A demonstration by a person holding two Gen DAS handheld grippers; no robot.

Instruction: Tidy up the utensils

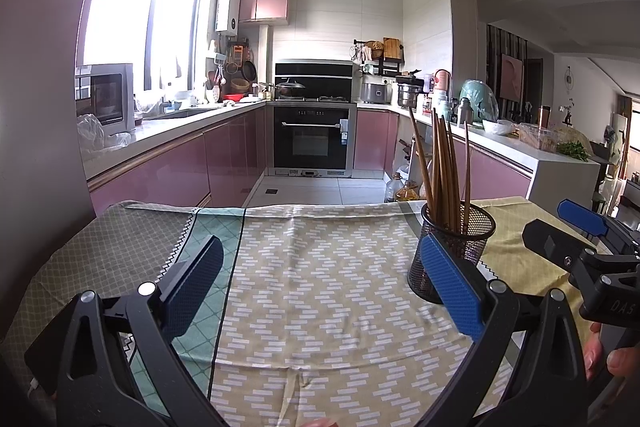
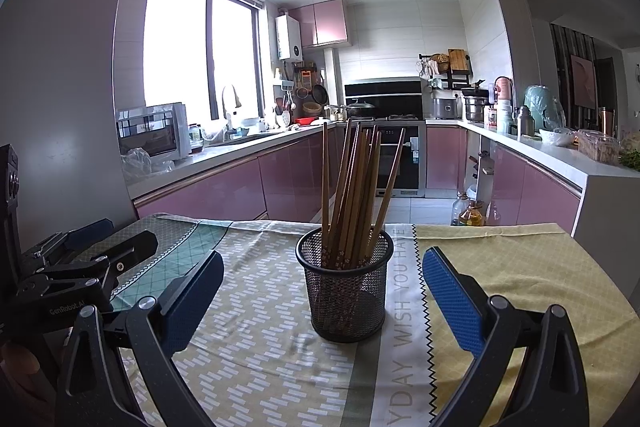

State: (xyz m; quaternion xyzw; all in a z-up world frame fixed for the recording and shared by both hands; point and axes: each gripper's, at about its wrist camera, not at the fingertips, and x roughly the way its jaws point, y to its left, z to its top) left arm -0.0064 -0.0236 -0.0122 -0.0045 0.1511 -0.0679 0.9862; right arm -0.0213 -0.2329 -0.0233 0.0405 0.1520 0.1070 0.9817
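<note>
Looking along both tools at once, I see a table covered by a patchwork tablecloth in green, yellow and white, with a kitchen of pink cabinets behind it. The thing my task turns on, a bundle of brown wooden chopsticks, stands upright in a black mesh holder that sits on the cloth toward the far middle of the table. The sticks fan outward and lean on the rim, some tilted left and some right, which I judge is simply how loose sticks settle in a wide cup. My right gripper has its two blue-padded fingers spread wide, one on either side of the holder, touching nothing and carrying nothing; I read that as lined up squarely so the cup sits centred in its view. My left gripper is likewise spread wide and empty, hovering over bare cloth, with the holder just behind its right finger pad as that view shows it. The right tool's black body appears at the right edge of the left view, and a person's fingertips grip its handle low in that corner. I see no loose utensils on the cloth, so I judge the sorting to be finished or nearly so.
</note>
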